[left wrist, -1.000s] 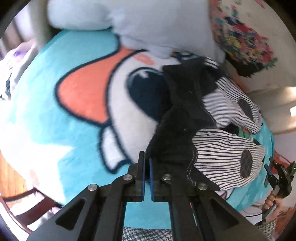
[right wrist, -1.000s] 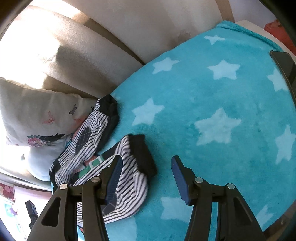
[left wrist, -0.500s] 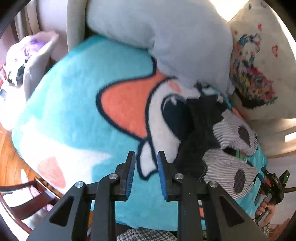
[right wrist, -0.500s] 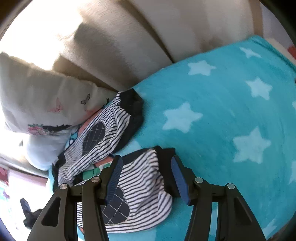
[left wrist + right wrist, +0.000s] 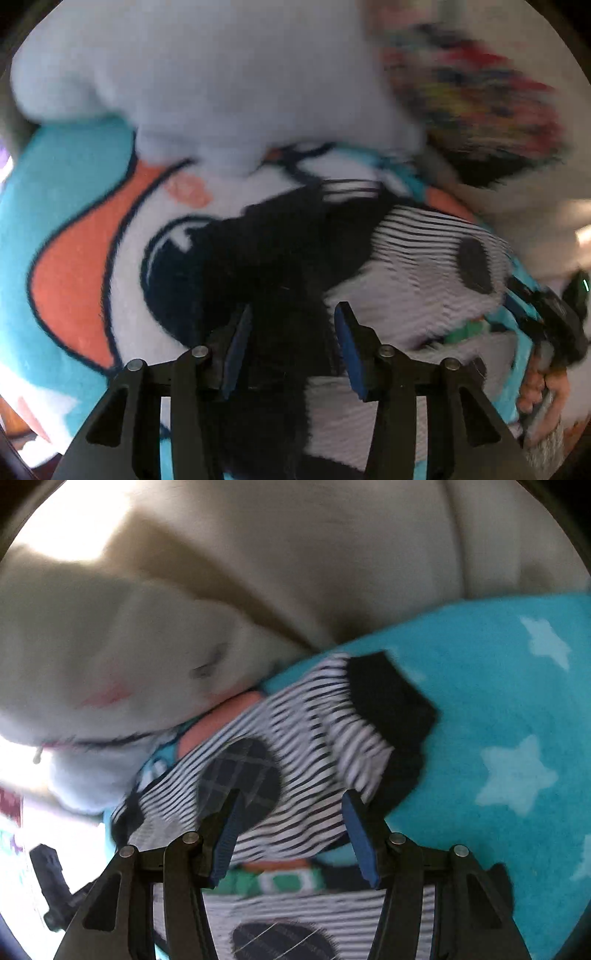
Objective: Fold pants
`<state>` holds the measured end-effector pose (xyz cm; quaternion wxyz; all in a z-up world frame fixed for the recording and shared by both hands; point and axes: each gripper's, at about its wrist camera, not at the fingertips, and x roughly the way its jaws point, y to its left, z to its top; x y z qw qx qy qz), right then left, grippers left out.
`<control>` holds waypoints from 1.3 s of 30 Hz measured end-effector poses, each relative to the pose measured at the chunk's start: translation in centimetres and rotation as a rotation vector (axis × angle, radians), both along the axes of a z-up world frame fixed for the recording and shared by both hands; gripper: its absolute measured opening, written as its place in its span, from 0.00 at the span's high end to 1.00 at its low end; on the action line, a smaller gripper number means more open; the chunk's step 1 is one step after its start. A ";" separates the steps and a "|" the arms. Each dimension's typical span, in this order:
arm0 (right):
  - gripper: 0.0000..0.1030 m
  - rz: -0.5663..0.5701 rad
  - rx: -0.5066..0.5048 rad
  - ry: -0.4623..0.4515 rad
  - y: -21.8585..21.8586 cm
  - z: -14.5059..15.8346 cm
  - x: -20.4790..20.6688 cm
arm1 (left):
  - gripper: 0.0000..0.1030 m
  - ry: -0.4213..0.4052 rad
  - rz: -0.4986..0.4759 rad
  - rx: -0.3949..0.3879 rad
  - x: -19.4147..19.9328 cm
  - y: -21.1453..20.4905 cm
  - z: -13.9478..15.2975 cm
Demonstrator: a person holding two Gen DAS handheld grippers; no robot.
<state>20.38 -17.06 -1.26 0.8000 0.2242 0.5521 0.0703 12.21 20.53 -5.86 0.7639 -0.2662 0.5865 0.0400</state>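
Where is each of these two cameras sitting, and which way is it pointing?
Left wrist: on the left gripper, looking along its open fingers at the dark waist end of the striped pants on the turquoise blanket; the person's right hand shows at the far right.
Right wrist: on the right gripper, open, facing the cuffed legs and beige sofa back.
Both views share the pants and the blanket.

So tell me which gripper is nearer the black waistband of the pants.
Left. The left gripper hangs open right over the black waistband. The right gripper is open over the striped legs at the cuff end.
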 end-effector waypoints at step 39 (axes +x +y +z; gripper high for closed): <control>0.43 0.771 -0.572 -0.248 10.5 2.7 4.0 | 0.42 -0.128 -0.318 0.153 6.7 -4.9 4.3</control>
